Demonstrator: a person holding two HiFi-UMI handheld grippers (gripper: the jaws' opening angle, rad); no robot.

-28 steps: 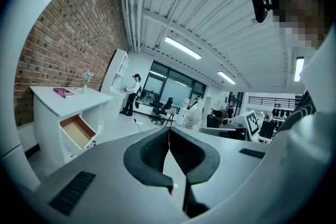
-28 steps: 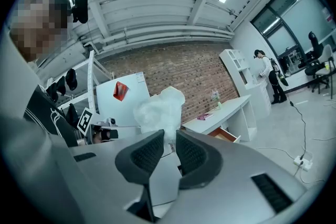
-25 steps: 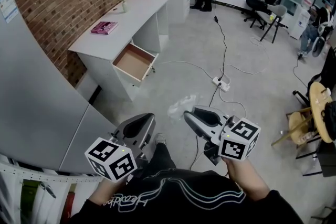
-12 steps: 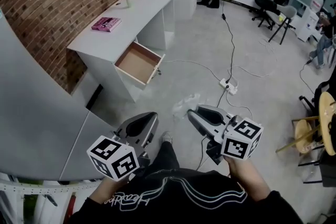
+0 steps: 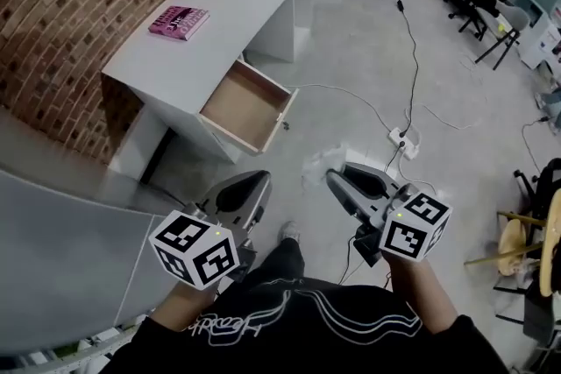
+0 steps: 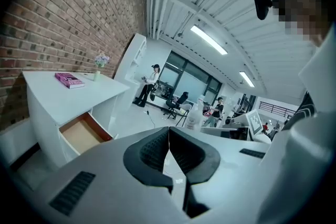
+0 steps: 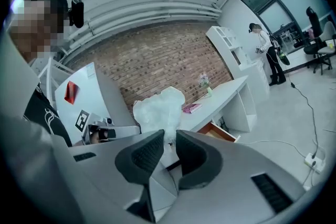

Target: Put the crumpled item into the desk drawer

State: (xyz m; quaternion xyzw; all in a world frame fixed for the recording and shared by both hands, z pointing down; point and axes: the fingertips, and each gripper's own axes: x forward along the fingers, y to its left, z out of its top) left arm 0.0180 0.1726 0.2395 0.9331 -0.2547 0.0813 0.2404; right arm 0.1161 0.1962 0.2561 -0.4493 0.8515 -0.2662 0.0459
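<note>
The right gripper (image 7: 169, 138) is clenching the crumpled item (image 7: 157, 107) while the left gripper (image 6: 168, 131) is hanging closed and empty, the open drawer (image 5: 248, 105) not yet reached.

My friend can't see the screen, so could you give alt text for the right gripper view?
The right gripper pinches a crumpled white item between its two dark jaws. Behind it, against a brick wall, stands a white desk with its drawer pulled open and a pink book on top.
</note>
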